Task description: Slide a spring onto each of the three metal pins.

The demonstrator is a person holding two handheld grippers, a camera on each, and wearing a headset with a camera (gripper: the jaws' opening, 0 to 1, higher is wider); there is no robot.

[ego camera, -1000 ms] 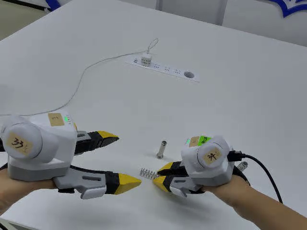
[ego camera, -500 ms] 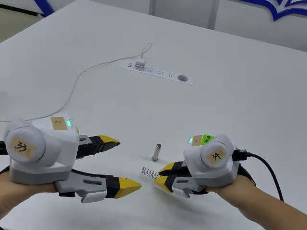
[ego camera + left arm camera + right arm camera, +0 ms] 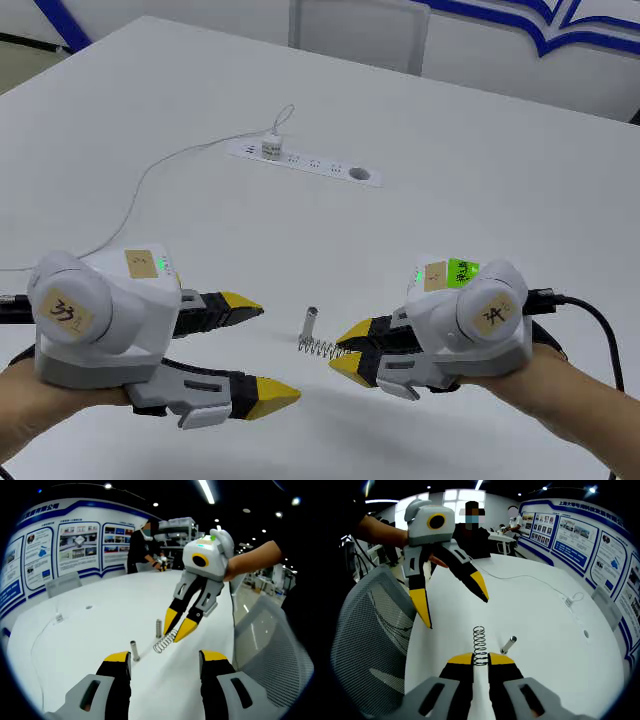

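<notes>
My right gripper (image 3: 347, 351) (image 3: 481, 660) is shut on one end of a small wire spring (image 3: 318, 347) (image 3: 479, 644), which sticks out toward the left gripper. A short metal pin (image 3: 311, 320) (image 3: 508, 644) stands on the white table just beyond the spring. In the left gripper view the spring (image 3: 162, 642) hangs from the right gripper (image 3: 182, 623), with one pin (image 3: 134, 650) near and a second pin (image 3: 159, 628) behind. My left gripper (image 3: 262, 348) (image 3: 165, 657) (image 3: 454, 607) is open and holds nothing, a short way left of the spring.
A white power strip (image 3: 300, 160) with a plug and a thin cable (image 3: 150, 180) lies at the far side of the table (image 3: 480, 200). A grey mesh chair (image 3: 265, 645) (image 3: 370, 630) stands off the table's near edge. People stand in the background (image 3: 145, 545).
The head camera has tilted, shifting the whole scene. My right gripper has carried the spring closer to the standing pin. The left gripper stays open, about where it was.
</notes>
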